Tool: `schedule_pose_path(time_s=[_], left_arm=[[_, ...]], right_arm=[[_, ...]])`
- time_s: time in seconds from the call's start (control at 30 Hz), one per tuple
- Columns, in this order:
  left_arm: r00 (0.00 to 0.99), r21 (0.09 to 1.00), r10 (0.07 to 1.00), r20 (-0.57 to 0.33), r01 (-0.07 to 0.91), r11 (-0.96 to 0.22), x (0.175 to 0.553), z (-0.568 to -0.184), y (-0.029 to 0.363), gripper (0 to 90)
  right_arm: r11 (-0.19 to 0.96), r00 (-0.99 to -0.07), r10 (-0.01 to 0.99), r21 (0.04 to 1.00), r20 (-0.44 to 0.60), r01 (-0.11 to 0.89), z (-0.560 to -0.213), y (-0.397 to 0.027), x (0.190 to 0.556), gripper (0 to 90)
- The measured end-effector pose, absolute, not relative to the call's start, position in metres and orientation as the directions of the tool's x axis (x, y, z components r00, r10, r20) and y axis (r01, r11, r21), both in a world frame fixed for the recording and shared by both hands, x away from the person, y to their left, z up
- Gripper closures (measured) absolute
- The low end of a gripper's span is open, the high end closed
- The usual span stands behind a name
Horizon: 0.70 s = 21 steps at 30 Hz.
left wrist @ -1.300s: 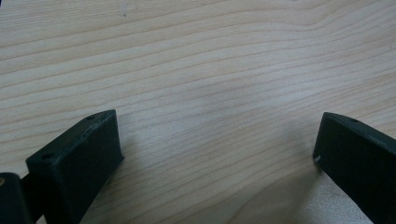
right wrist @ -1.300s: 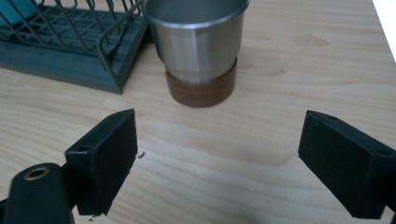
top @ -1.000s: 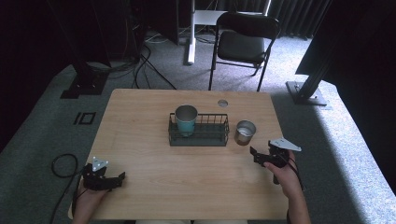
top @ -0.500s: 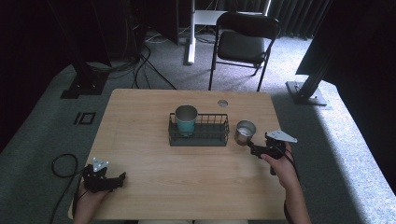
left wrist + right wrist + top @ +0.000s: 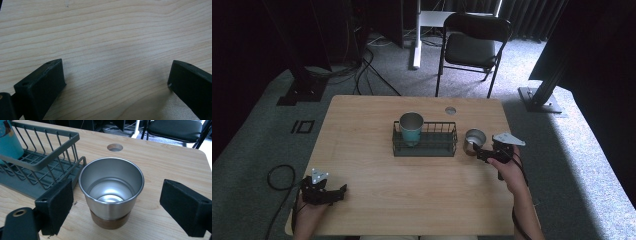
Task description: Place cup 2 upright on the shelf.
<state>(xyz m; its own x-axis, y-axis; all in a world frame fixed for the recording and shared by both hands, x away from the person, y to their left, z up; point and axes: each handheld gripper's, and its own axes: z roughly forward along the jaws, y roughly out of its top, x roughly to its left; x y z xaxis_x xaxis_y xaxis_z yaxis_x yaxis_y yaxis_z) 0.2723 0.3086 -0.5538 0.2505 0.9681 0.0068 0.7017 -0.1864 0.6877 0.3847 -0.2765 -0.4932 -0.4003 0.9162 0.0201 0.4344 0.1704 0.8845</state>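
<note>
Between spread jaws of right gripper (image 5: 115, 212): steel cup (image 5: 111, 191), upright, untouched, beside rack (image 5: 40, 162). Left gripper (image 5: 115, 87) well apart, also spread.

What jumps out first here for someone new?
The steel cup, upright and empty on the table just right of the wire rack, with the right gripper open around it, not touching. Next, the teal cup standing in the rack's left end. The left gripper rests open near the table's front-left corner.
</note>
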Motion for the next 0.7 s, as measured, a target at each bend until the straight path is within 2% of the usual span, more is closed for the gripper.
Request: schedule_pose_path(time_s=[0.33, 0.7], left_arm=[[0.25, 0.688, 0.968, 0.007, 0.702, -0.186, 0.272, -0.554, 0.309, 1.4], [0.25, 0.687, 0.968, 0.007, 0.702, -0.186, 0.272, -0.554, 0.309, 1.4]], right_arm=[[0.19, -0.42, 0.907, 0.879, 0.013, 0.437, -0.497, -0.266, 0.397, 11.4], [0.196, -0.397, 0.918, 0.875, -0.005, 0.442, -0.506, -0.258, 0.408, 11.4]])
